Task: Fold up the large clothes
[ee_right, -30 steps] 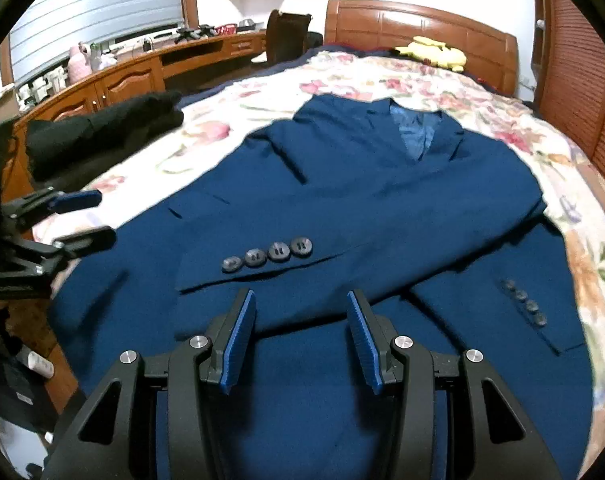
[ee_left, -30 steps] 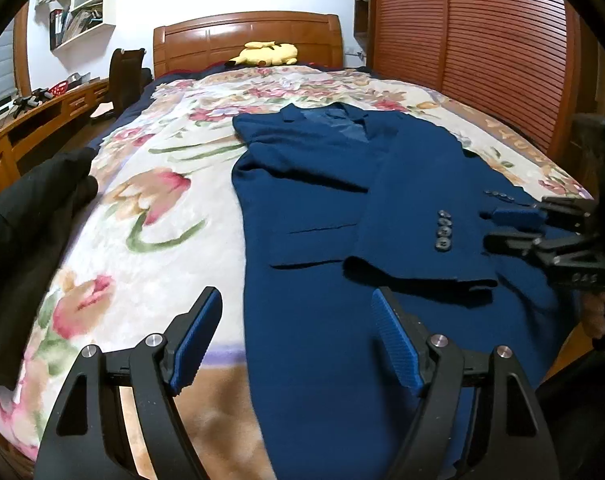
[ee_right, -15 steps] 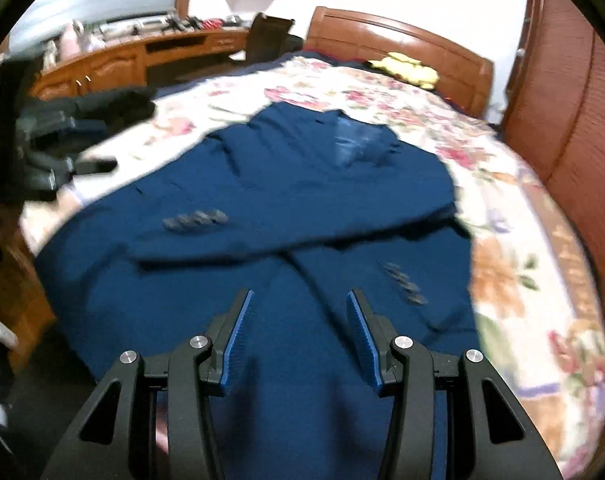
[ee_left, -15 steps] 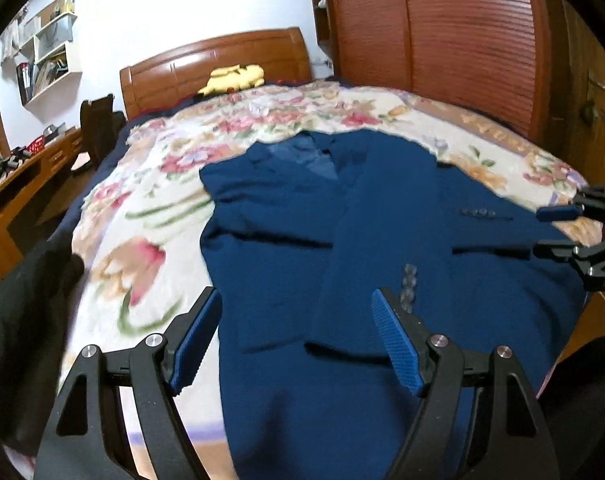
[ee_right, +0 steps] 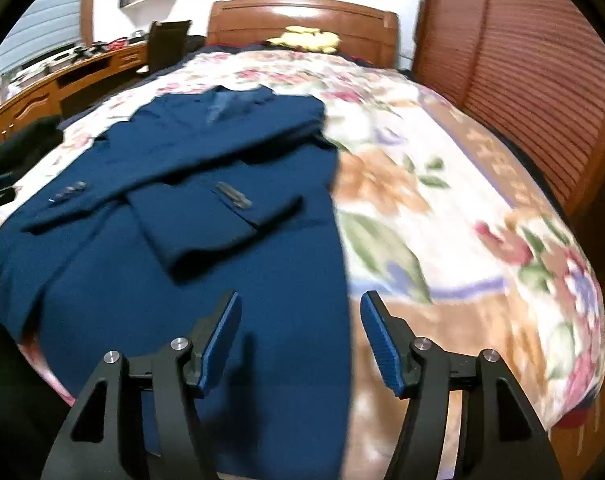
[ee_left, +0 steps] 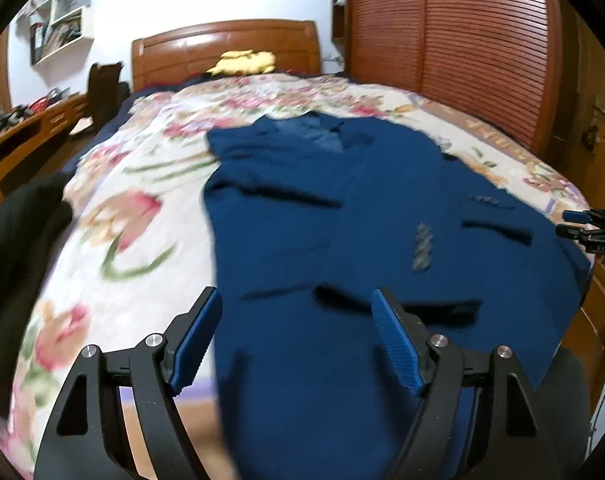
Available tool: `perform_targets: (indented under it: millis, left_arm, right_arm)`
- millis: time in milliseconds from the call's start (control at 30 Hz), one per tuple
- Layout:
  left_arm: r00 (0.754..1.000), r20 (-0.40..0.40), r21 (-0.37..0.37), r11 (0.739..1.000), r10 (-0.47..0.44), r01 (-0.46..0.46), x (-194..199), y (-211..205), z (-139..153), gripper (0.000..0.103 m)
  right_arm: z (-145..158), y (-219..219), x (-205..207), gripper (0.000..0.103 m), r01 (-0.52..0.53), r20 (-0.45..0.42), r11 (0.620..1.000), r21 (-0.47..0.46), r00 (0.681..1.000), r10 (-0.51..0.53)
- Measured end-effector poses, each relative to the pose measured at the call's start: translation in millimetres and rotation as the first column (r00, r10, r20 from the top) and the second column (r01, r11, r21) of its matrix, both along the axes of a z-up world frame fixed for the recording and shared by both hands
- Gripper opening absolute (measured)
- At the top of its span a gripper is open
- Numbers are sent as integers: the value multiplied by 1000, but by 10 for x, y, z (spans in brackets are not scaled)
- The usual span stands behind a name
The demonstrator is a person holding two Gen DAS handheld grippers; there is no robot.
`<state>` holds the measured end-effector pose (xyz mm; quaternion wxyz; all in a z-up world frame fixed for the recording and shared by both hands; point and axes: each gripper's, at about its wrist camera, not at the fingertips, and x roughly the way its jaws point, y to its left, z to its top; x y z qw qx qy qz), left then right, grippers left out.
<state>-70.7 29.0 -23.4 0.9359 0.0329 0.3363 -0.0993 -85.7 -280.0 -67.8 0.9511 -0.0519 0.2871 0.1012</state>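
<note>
A navy suit jacket (ee_left: 342, 208) is laid flat on the floral bedspread (ee_right: 462, 208), sleeves crossed. The left tool (ee_left: 296, 340) is held apart, empty; the right tool (ee_right: 300, 344) is being opened, nothing gripped.

Both fisheye views are lit evenly by indoor light whose source is not seen. Straight lines are bowed toward the rims, and black vignetting fills the corners. Motion blur is spread over the floral bedspread (ee_left: 114, 216) and blue jacket (ee_right: 182, 240), strongest at 3 o'clock in the right wrist view. Glare is seen on the headboard (ee_left: 222, 46) at 12 o'clock. Soft shadows are cast under the folded sleeves.
</note>
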Motion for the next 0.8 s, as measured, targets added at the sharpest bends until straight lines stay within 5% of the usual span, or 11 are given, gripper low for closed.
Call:
perform_targets:
  millis: [233, 467, 667, 733, 800]
  left_arm:
    - [996, -73, 19, 999, 42, -41, -244, 226, -304, 78]
    - [998, -54, -11, 999, 44, -44, -479, 250, -311, 78]
    - [998, -55, -7, 1000, 23, -23, -593, 198, -321, 71]
    - [998, -61, -26, 1000, 15, -17, -599, 200, -321, 61]
    - [998, -68, -41, 999, -3, 0, -603, 174, -312, 41]
  right_arm:
    - [-193, -94, -25, 65, -20, -36, 997, 76, 999, 23]
    - [-185, -36, -81, 63, -102, -42, 990, 96, 993, 106]
    - [-223, -16, -118, 39, -151, -37, 985, 85, 987, 155]
    - [-226, -15, -131, 31, -155, -30, 984, 83, 987, 158]
    - [-212, -18, -152, 11, -163, -19, 982, 95, 986, 166]
